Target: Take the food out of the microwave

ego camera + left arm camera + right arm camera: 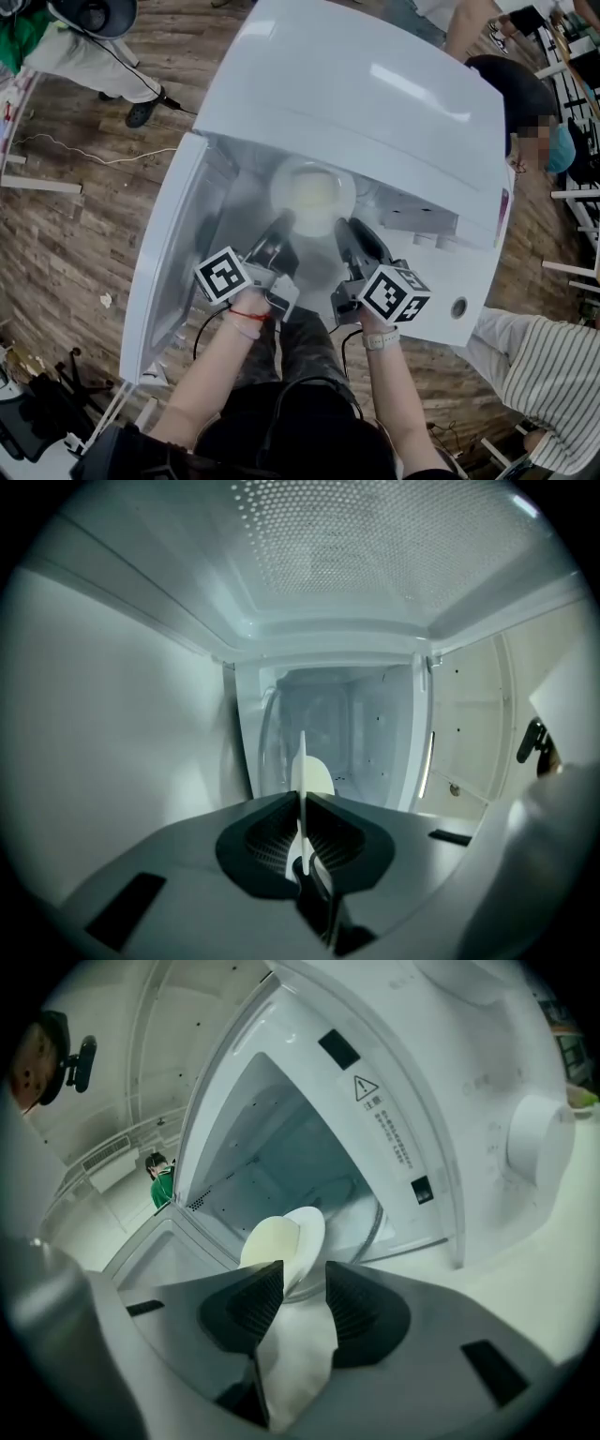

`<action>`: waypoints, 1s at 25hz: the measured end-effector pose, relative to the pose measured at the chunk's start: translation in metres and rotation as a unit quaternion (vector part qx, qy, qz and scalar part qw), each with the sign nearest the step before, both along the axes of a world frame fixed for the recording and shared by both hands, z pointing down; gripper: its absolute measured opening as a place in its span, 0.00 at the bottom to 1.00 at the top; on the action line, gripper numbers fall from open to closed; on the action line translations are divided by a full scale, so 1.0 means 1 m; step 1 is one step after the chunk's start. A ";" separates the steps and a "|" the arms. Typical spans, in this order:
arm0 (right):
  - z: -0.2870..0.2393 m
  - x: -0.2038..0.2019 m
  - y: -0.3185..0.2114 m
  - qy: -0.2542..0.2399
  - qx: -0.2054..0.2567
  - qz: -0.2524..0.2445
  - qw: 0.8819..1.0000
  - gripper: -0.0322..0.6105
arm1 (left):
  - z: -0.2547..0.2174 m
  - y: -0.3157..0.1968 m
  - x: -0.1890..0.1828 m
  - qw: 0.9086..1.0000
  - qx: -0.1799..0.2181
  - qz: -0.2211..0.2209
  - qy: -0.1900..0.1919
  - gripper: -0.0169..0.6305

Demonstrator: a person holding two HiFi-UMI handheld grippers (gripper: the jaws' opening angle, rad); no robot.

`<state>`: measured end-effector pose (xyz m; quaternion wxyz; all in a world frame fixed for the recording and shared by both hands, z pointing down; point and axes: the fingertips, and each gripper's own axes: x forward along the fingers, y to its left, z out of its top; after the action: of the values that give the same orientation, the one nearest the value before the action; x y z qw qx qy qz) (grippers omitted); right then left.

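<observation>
L fingers [267, 841] tight on plate [310, 1224] rim, level; R fingers [246, 1314] apart, tipped down.

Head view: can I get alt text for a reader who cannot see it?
From above, a person reaches two grippers into an open white microwave holding a plate of pale food. The left gripper is shut on the plate's rim; the right gripper has its jaws open around the rim. The door hangs open at left.

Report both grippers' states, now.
Left gripper: shut on the plate rim.
Right gripper: open, jaws apart at the plate's edge.
</observation>
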<state>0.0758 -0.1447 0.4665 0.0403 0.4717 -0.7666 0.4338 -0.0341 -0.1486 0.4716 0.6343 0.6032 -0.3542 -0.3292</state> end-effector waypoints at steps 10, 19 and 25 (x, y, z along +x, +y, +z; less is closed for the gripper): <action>-0.004 -0.010 0.005 -0.090 -0.032 0.015 0.995 0.25 | -0.009 0.008 0.010 1.000 0.007 -0.017 0.017 0.07; 0.001 -0.005 0.015 -0.161 -0.040 0.016 0.986 0.17 | 0.007 0.026 0.014 0.999 0.001 -0.014 -0.030 0.07; 0.003 -0.001 0.021 -0.217 -0.051 0.039 0.974 0.14 | 0.014 0.037 0.017 0.995 0.006 0.001 -0.102 0.09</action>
<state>0.0749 -0.1241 0.4695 -0.1199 0.3932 -0.7151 0.5654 -0.0168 -0.1115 0.4859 0.5918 0.6375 -0.4143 -0.2677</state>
